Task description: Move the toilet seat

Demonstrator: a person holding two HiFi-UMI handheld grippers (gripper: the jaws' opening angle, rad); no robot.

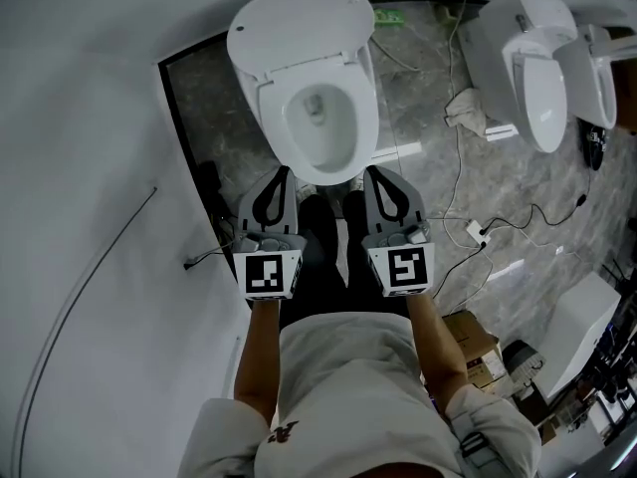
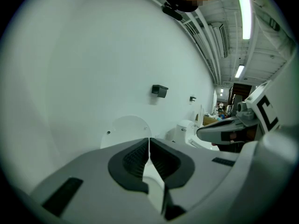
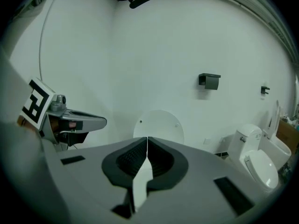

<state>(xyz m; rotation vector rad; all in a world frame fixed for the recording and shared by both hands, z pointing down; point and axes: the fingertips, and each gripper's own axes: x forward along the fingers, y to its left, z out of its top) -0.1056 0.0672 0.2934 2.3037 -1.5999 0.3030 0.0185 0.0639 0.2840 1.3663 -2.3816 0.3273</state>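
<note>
Closest in, left tool [image 1: 280, 174] and right tool [image 1: 375, 174], side by side and level with each other, tips just short of the front edge of the toilet bowl [image 1: 320, 137], one to either side of its nose. Jaws of both pressed together, pad against pad, nothing caught between. Next out, the toilet seat [image 1: 287, 127], seemingly lying flat on the bowl as a white ring, though hard to separate from the porcelain rim beneath in the head view. Straight ahead of and lower than both tools; long axis running directly away from them, from the bowl's front to the hinge at its back. Neither tool clearly nearer: left closer to the ring's left flank, right to its right flank, front lip roughly midway between the two. Behind the bowl, the lid [image 1: 299, 23] raised and leaning toward the wall [image 3: 163, 55], seen in both gripper views as a pale disc just above the closed tips. Probably an approach not yet finished, no contact with the seat. Likely need: either opening one tool to pinch the front lip, or slipping closed tips under it, then swinging the ring up about the rear hinge. Farther off, to the right of the bowl, cables [image 1: 476, 232] across the floor [image 1: 428, 108] and a second toilet [image 1: 542, 78].
</note>
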